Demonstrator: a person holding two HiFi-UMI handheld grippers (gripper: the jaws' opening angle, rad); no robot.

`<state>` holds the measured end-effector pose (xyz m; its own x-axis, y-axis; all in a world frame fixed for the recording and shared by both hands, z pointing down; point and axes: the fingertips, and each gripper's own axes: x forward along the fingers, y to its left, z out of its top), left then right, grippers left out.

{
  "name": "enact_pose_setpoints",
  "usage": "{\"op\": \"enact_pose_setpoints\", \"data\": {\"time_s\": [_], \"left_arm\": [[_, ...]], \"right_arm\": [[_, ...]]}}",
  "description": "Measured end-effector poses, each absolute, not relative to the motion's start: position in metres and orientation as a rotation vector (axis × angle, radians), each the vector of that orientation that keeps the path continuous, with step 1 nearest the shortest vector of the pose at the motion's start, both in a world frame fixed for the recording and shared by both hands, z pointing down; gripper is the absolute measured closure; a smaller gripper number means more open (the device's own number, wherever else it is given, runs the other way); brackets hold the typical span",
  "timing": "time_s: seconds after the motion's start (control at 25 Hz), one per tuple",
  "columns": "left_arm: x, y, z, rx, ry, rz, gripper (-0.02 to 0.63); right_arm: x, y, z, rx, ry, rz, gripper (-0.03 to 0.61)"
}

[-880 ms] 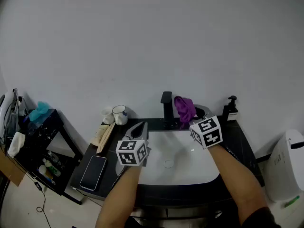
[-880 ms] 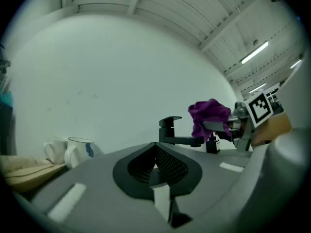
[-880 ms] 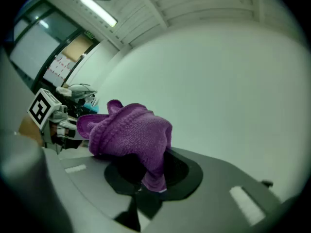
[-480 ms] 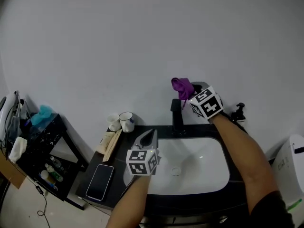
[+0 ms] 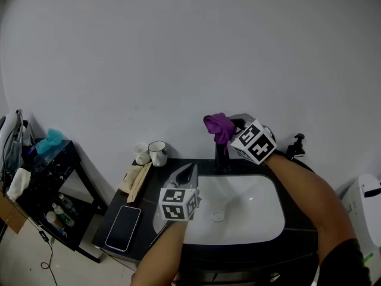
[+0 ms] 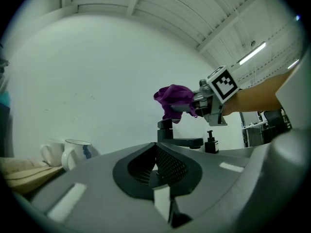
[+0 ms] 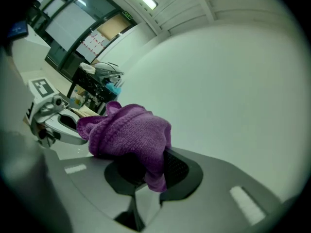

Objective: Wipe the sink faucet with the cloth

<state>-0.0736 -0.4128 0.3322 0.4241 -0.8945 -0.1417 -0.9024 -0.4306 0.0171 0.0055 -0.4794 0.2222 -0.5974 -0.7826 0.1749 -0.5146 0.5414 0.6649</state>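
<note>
My right gripper [image 5: 236, 131], jaws clamped on the cloth [image 5: 218, 125], has dropped to the faucet [image 5: 221, 155] at the sink's [image 5: 253, 210] 12 o'clock; wiping can begin. My left gripper [image 6: 158, 168] idles, jaws together.

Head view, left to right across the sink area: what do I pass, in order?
Black side rack → phone → two mugs → left gripper → purple cloth → soap dispenser → white container.
</note>
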Motion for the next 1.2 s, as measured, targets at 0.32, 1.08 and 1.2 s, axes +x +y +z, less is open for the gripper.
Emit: {"op": "enact_pose_setpoints", "data": {"time_s": [0.32,1.08,1.2], "left_arm": [[-0.087,-0.414,0.333,-2.602,1.71,0.249,0.596],[-0.078,-0.415,0.335,-2.6,1.658,0.182,0.596],[-0.075,-0.412,0.336,-2.604,1.65,0.18,0.596]], "right_arm": [[0.003,-0.395,0.227,0.873,-2.397,-0.798,0.508],[0.034,-0.449,0.306,0.857,-1.878,-1.012,0.508],[0.034,-0.469,0.31,0.874,-1.849,-0.992,0.508]]}}
